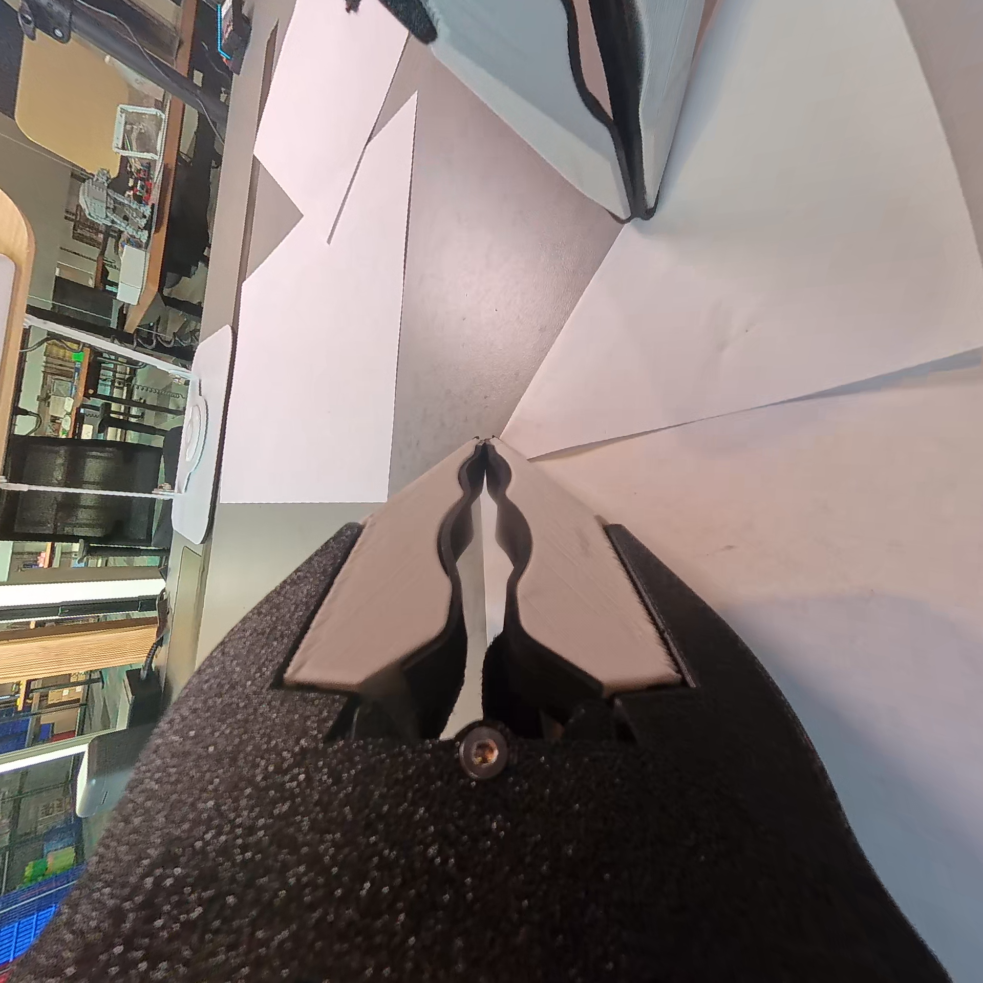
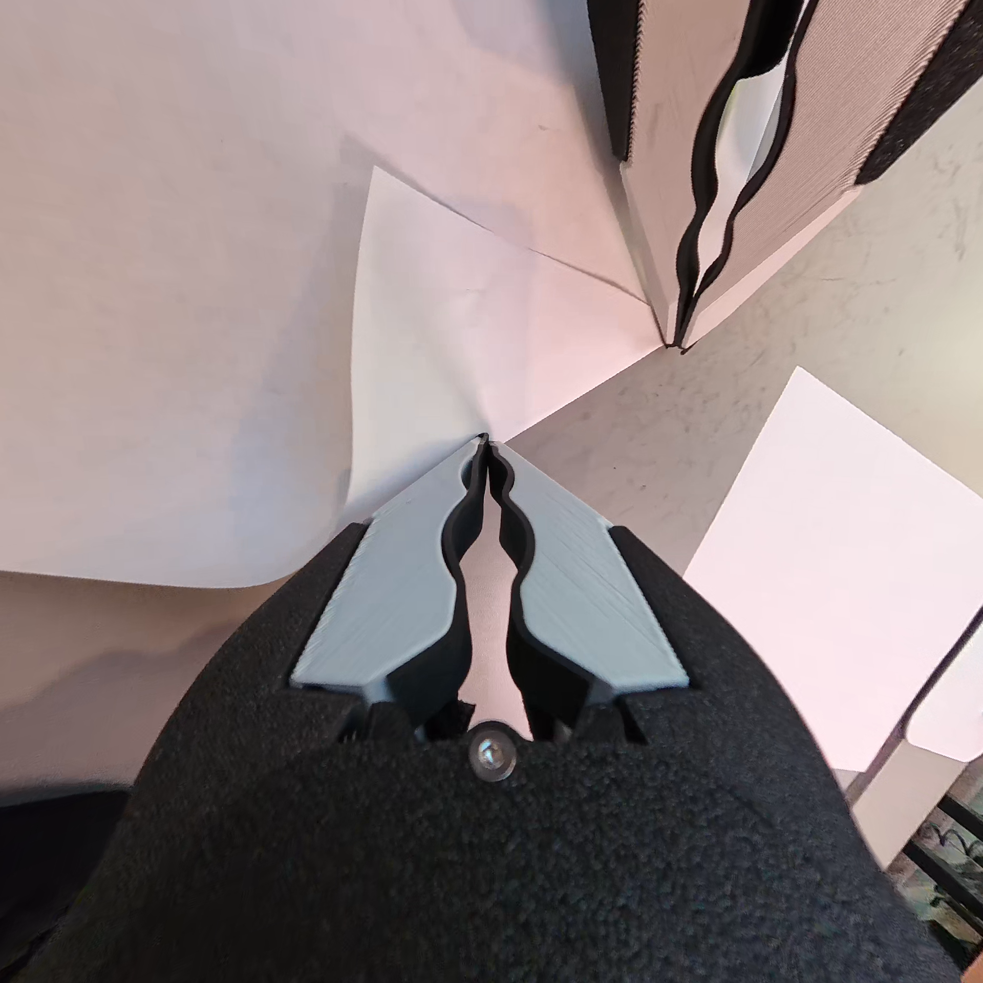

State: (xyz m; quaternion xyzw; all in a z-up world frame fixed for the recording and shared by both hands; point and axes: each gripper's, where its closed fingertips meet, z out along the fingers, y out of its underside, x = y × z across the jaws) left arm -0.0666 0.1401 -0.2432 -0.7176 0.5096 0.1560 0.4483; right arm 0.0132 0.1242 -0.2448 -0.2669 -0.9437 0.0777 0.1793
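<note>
A large white sheet of paper (image 1: pixel 771 319) is held up over the grey table (image 1: pixel 478 319). My left gripper (image 1: pixel 486 441) is shut on one point of its edge, with a crease (image 1: pixel 744 417) running right from the tips. My right gripper (image 2: pixel 486 439) is shut on the same sheet (image 2: pixel 186 266) farther along that edge, beside a lifted, folded flap (image 2: pixel 452 319). Each gripper also shows in the other's view: the right one at the top of the left wrist view (image 1: pixel 638 213), the left one at the upper right of the right wrist view (image 2: pixel 675 346).
Other white sheets (image 1: pixel 314 383) lie flat on the table, one of them to the right in the right wrist view (image 2: pixel 830 558). The table's edge (image 1: pixel 223 372) runs along the left, with a white flat object (image 1: pixel 202 425) on it and cluttered shelves beyond. Spacing between my two grippers at the tips: around 9 cm.
</note>
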